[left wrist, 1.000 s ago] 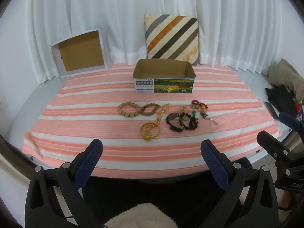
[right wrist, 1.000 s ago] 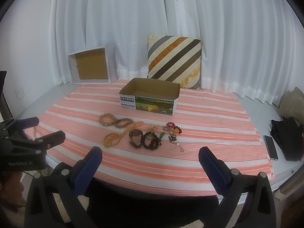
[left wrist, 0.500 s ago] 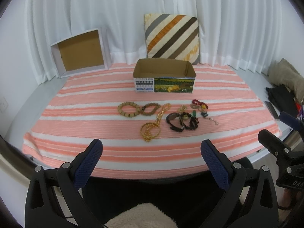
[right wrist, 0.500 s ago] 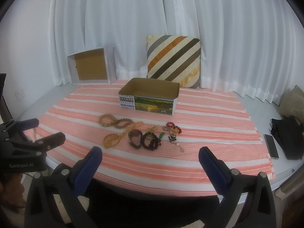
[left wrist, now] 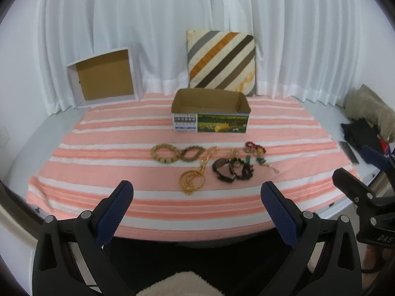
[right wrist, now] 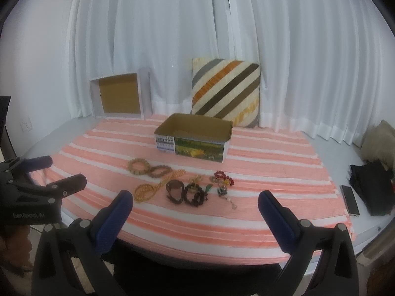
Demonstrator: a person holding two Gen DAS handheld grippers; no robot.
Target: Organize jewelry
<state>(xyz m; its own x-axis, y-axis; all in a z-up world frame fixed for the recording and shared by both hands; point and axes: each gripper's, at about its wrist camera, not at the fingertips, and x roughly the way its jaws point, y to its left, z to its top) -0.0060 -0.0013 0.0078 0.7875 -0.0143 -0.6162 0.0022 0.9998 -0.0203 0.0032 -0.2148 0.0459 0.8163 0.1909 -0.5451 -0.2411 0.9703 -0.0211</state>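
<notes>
1. Looking over the whole spread first: a pink-and-white striped cloth covers the tabletop, white curtains hang behind it, and nothing has been picked up. By my read this is the very start of the job, the approach step.
2. At the back, a striped cushion leans on the curtains, with a white-framed open box propped to its left.
3. In front of the cushion sits the open cardboard box, top flaps out of the way. It's the likely home for the jewelry, though its floor is mostly hidden from here.
4. Left gripper hangs low at the near edge of the cloth, jaws wide apart, empty, aimed straight at the pile. Right gripper mirrors it, jaws wide apart, nothing between them, set off to the right side.
5. Now the task's things, all lying on the cloth between the box and the grippers, well clear of both: two tan bead bracelets touching side by side on the left, a long golden bead necklace coiled nearer the front, dark bracelets bunched in the middle.
6. Smallest last: a red bead bracelet and a few little charms and a green piece, too small to tell apart.
7. Next move, as I judge it: reach forward and down over one piece, close on the beads, and carry it to the box. Loose strands may slip or drag neighbours along.
</notes>
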